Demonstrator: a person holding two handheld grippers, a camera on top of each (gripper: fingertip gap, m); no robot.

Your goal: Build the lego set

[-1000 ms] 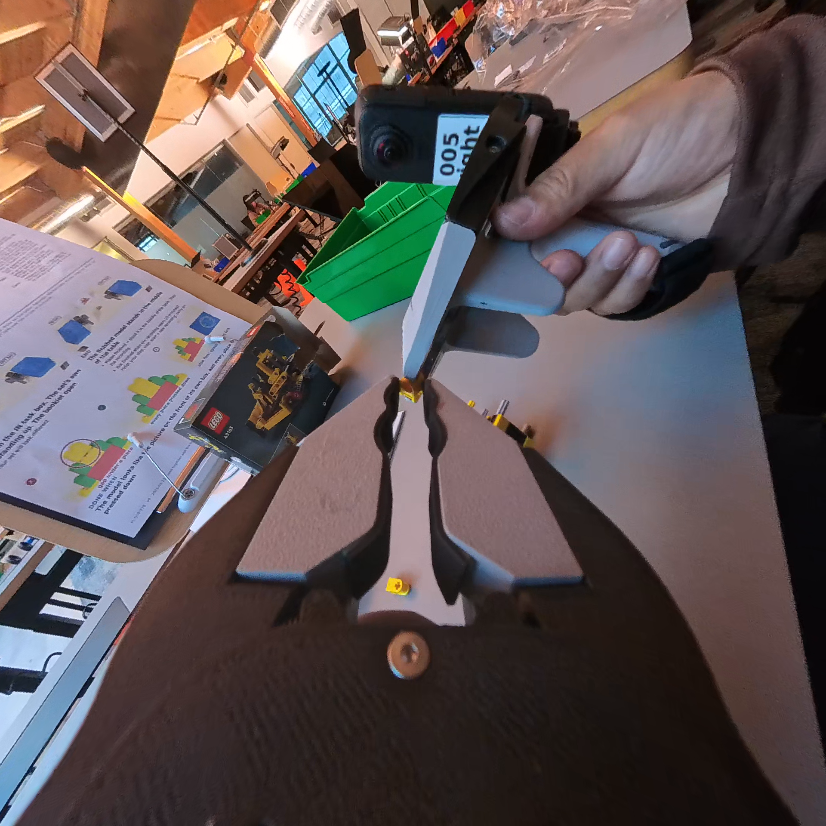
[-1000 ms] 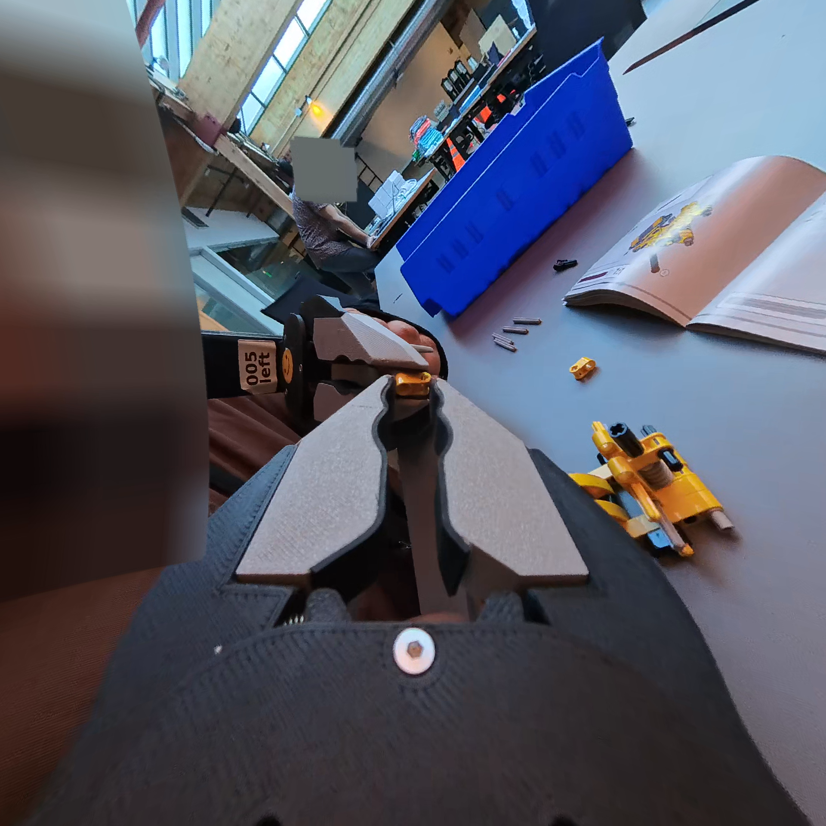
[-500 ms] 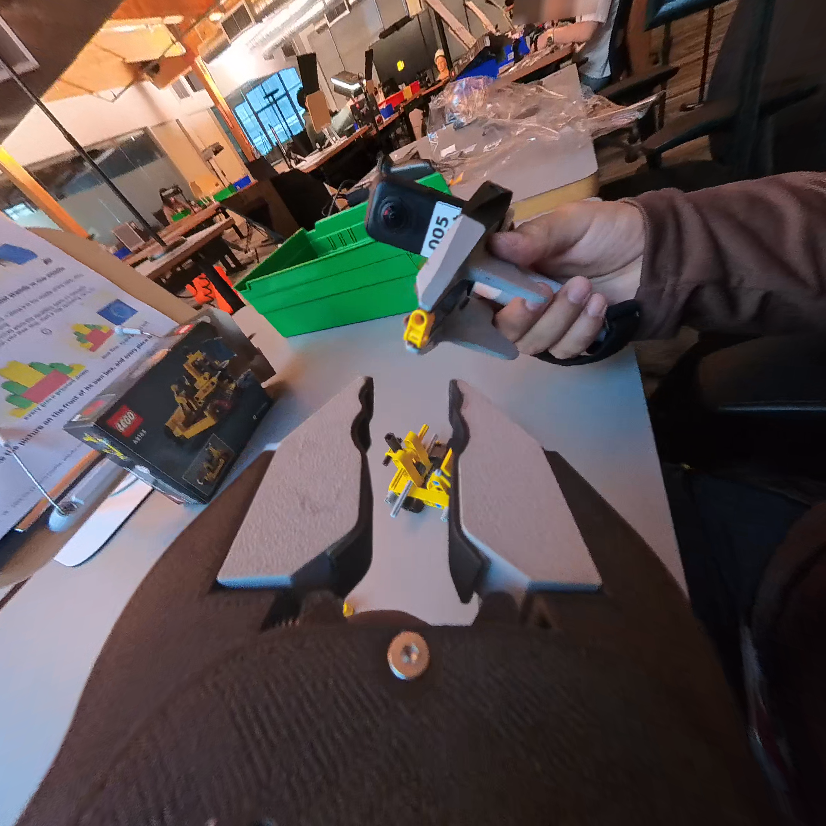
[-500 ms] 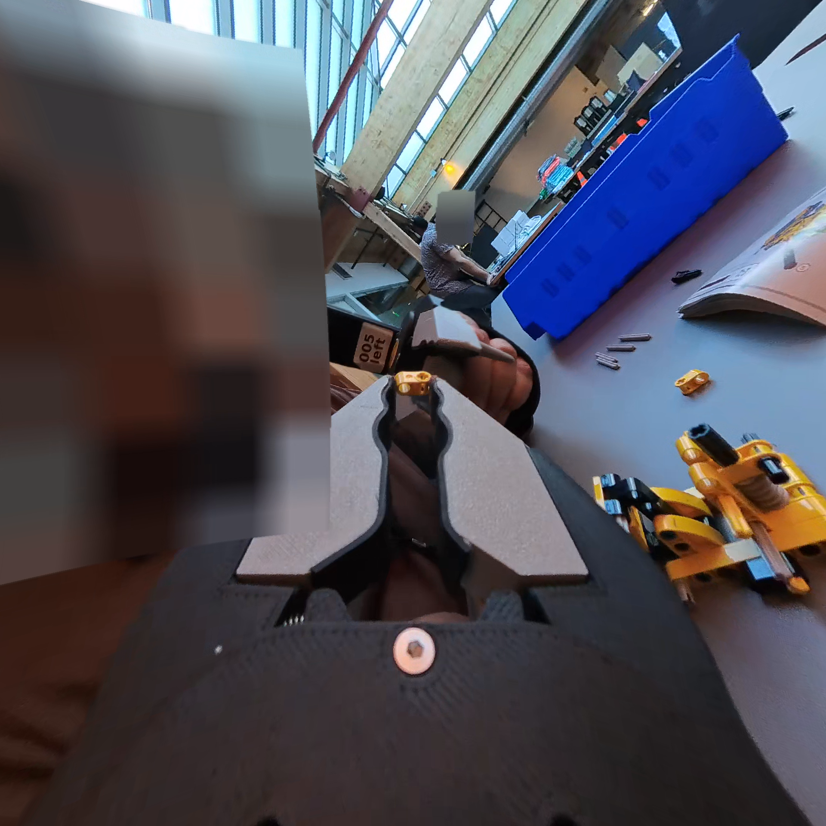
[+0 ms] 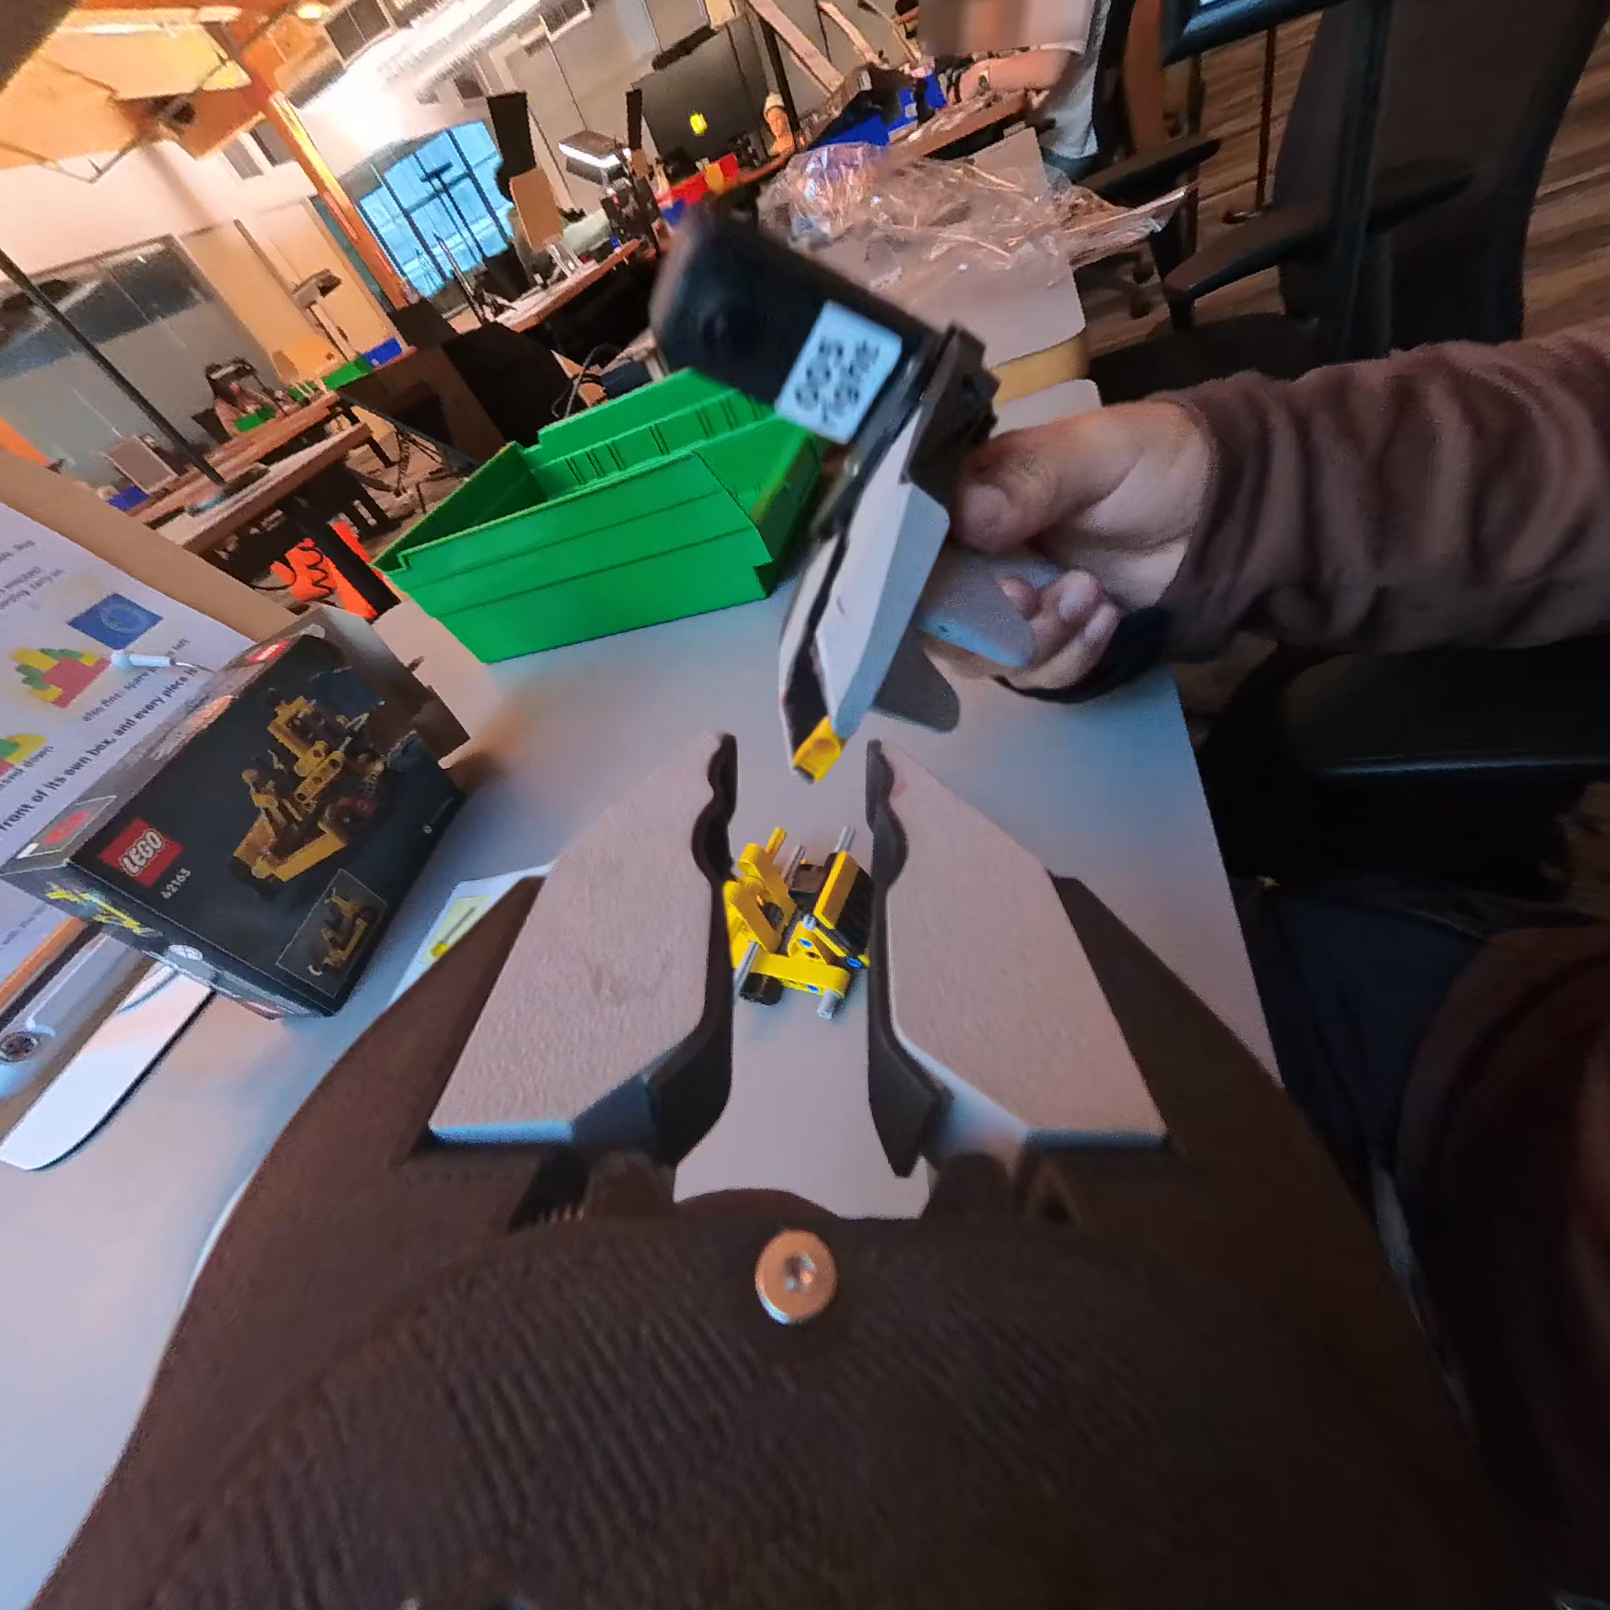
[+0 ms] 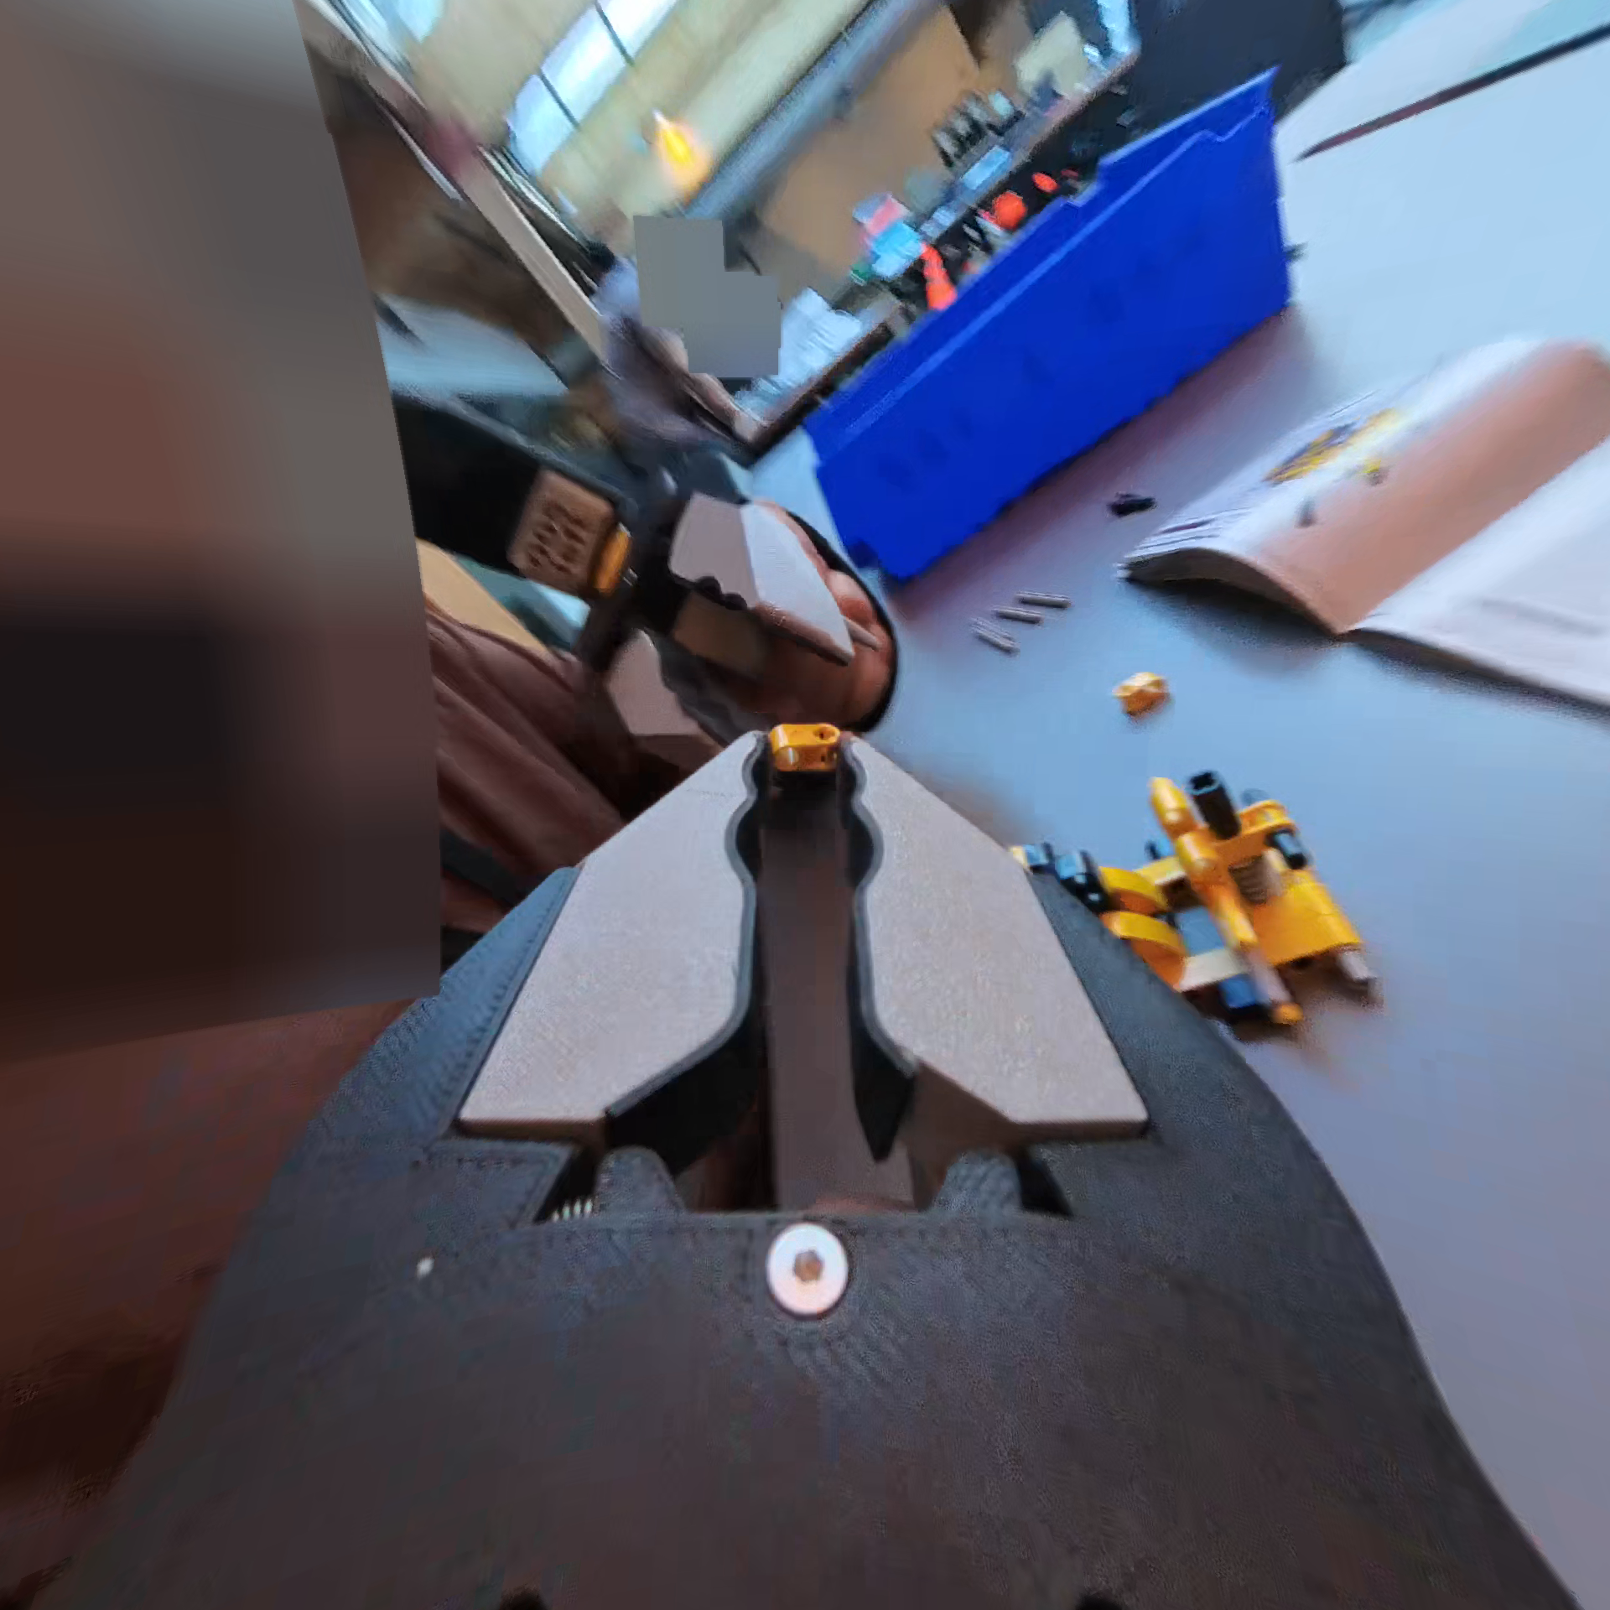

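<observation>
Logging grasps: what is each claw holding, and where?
Right claw pinches a small yellow connector by its sides at the tips. Left claw is open, empty.

Bright window daylight, warm indoor cast, motion blur, wide-angle bending at edges

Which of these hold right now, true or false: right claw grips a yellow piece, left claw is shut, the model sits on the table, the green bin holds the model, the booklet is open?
1. The right claw grips a small yellow piece. True.
2. The left claw is shut. False: it is open and empty.
3. The yellow model sits on the table. True.
4. The green bin holds the model. False: the model lies on the table, apart from the bin.
5. The booklet lies open. True.
</observation>
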